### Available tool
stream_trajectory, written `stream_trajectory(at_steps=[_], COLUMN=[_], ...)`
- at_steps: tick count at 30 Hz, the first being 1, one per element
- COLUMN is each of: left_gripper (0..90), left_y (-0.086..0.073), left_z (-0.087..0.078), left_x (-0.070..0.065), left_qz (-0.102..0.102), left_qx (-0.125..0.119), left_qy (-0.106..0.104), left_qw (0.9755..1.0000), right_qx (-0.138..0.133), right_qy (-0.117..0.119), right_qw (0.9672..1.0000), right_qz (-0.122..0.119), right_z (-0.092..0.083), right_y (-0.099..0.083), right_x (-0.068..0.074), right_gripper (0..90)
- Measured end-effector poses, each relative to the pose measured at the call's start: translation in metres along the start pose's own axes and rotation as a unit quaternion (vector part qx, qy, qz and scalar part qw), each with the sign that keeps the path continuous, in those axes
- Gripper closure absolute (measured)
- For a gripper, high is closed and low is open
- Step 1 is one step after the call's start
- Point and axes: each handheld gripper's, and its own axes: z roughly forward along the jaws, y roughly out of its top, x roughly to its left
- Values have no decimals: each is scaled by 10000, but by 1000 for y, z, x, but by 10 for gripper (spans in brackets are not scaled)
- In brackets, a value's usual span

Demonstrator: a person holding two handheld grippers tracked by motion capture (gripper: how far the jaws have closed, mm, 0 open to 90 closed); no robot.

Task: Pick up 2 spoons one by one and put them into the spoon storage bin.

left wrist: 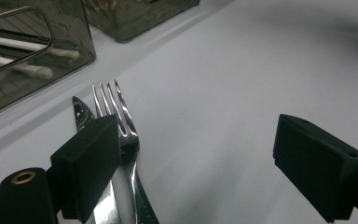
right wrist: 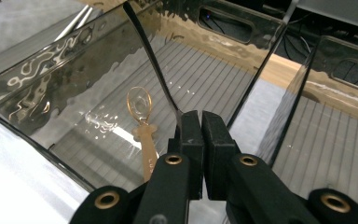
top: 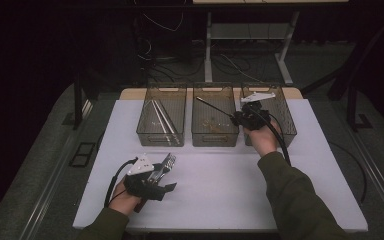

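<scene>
Dark-handled utensil (top: 214, 109), thin and long, clamped at one end between the closed jaws of the right gripper (top: 240, 118), its free end slanting up and to the left over the middle bin (top: 215, 137); in the right gripper view the slim stem (right wrist: 153, 60) rises from the pinched pads across the bin's clear wall. Whether the held end is a bowl, blade or tines cannot be told. Middle bin holds a golden spoon (right wrist: 141, 116) lying on its ribbed floor. Right bin (top: 286, 120) stands just beside the middle bin, under the right hand (top: 260, 140). Left bin (top: 161, 135) contains long pale utensils laid lengthwise. All three bins sit in a row at the far edge of the white table (top: 220, 185). Left gripper (top: 155, 182) rests near the front left of the table, jaws wide apart and gripping nothing; a fork (left wrist: 121, 121) and a knife (left wrist: 81, 112) lie side by side on the table, touching, partly under the gripper's left-hand jaw in the left gripper view, tines and blade tip pointing toward the bins
</scene>
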Motion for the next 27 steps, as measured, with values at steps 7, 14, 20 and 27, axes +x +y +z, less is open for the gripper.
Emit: stream_trajectory(at_steps=[7, 14, 20, 27], left_gripper=[131, 131, 131, 131], left_y=[0, 0, 0, 0], left_z=[0, 0, 0, 0], left_x=[0, 0, 0, 0], left_qz=[22, 20, 21, 8], left_qx=[14, 15, 15, 3], left_qy=[-4, -17, -19, -19], left_qw=[10000, 10000, 10000, 10000], right_qx=[151, 272, 226, 114], right_qy=[-62, -100, 86, 449], right_qw=[9999, 9995, 9996, 9989], right_qz=[-43, -93, -114, 93], right_z=[10, 15, 14, 7], right_y=[2, -1, -1, -4], right_x=[6, 9, 10, 6], right_gripper=[881, 877, 780, 564])
